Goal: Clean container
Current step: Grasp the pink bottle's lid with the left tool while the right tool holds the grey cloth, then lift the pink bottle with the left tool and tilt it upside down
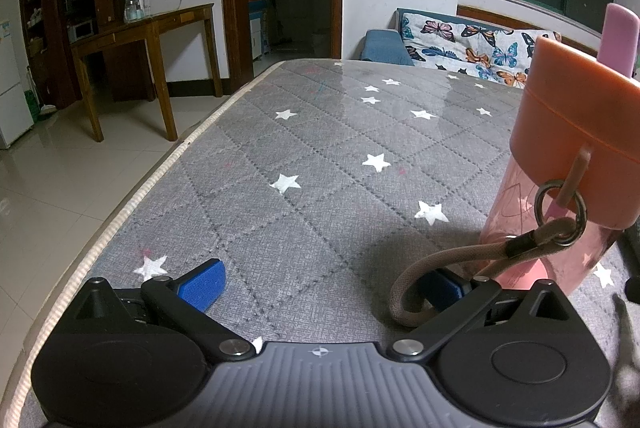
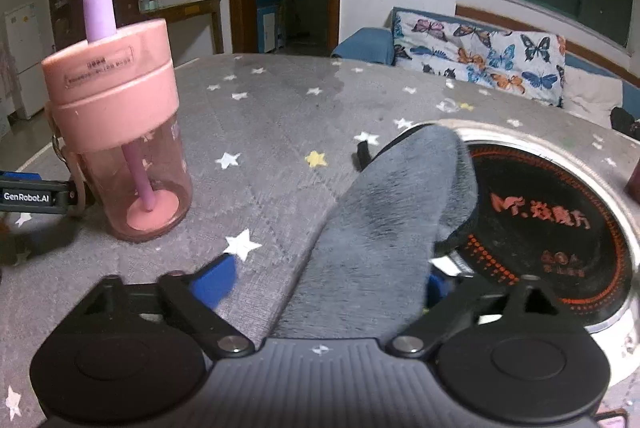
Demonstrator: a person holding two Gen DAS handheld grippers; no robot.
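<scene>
A pink see-through cup (image 2: 132, 148) with a pink lid and a purple straw (image 2: 100, 14) stands upright on the grey star-patterned table cover (image 2: 280, 132). Its top also fills the right edge of the left wrist view as the cup (image 1: 560, 156), with a beige strap (image 1: 432, 268) looping down by the right finger. My left gripper (image 1: 324, 286) is open just left of the cup, nothing between its pads. A grey fuzzy cloth (image 2: 384, 212) lies between the wide-apart fingers of my right gripper (image 2: 326, 284), against the right pad.
A round induction hob (image 2: 560, 220) with a steel rim sits at the right, the cloth's far end draped over its edge. A sofa with a butterfly cover (image 2: 480, 52) stands behind the table. The table's left edge (image 1: 132, 204) drops to a tiled floor.
</scene>
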